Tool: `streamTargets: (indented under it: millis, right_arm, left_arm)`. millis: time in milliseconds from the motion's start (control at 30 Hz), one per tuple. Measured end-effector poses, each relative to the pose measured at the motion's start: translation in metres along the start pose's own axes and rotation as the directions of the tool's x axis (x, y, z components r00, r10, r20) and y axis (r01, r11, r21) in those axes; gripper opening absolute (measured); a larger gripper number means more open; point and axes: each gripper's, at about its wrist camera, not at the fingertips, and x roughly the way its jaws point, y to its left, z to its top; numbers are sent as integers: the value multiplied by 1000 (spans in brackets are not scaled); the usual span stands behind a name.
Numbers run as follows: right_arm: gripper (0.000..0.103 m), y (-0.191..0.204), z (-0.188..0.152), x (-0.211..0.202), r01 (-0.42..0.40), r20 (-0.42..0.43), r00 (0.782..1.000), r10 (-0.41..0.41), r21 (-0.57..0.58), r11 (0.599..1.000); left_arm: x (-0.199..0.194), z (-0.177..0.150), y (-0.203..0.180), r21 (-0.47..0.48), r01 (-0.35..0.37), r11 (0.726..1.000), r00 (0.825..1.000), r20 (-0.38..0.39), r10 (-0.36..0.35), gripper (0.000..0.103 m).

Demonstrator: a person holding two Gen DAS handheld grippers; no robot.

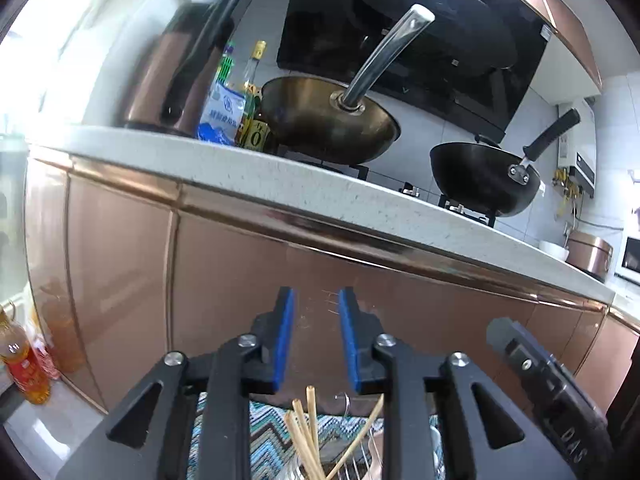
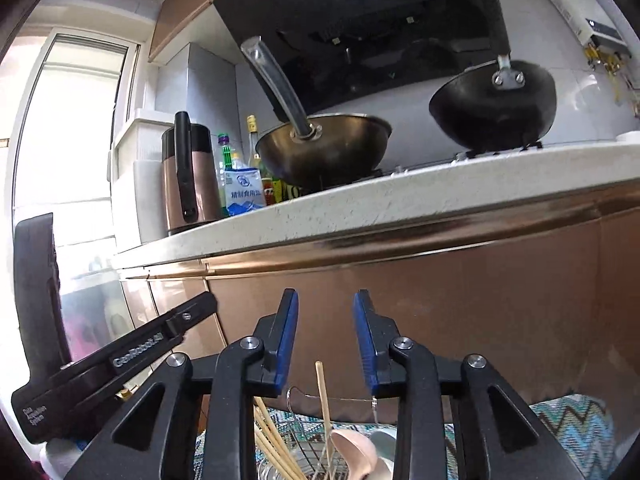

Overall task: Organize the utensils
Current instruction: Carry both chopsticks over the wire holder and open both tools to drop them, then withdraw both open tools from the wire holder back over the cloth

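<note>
Chopsticks (image 1: 306,436) stand nearest to us, a loose fan of pale sticks poking up at the bottom of the left wrist view, just below and behind our left gripper (image 1: 316,336). In the right wrist view they lean in different directions beside a pinkish spoon (image 2: 356,454), over what looks like a wire rack (image 2: 310,446), all resting on a zigzag cloth (image 2: 572,420). We cannot tell whether the sticks sit in a holder or simply lie against the rack.

Our left gripper has its blue pads parted with nothing between them, and our right gripper (image 2: 326,340) is likewise spread and empty. Both hang above the utensils and point at the copper cabinet front (image 1: 240,260), not down at the sticks. Each gripper shows at the edge of the other's view, so we hold them side by side.

We judge the task barely begun: nothing is gripped and the chopsticks look unsorted. What is left, as far as we see, is to tilt down, take the sticks and the spoon, and put each in its place.

Farther off, the tabletop (image 1: 320,184) carries a brassy wok (image 1: 332,120), a black wok (image 1: 484,180), a copper kettle (image 2: 190,172), a salt bag (image 2: 246,192) and bottles, with the range hood (image 1: 420,28) behind
</note>
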Motion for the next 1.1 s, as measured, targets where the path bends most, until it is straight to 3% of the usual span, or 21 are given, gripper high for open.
streamTargets:
  millis: [533, 933, 1100]
  right_arm:
    - [31, 9, 10, -107, 61, -146, 987, -60, -1, 998]
    - [33, 30, -3, -174, 65, -236, 969, -66, -11, 998]
    - [34, 42, -8, -192, 60, -260, 964, -64, -26, 998]
  left_arm:
    - [-119, -3, -37, 237, -92, 967, 983, -136, 127, 26]
    - [-196, -12, -22, 265, -134, 955, 969, -167, 182, 27]
    - [-216, -11, -10, 261, -157, 953, 966, -160, 203, 34]
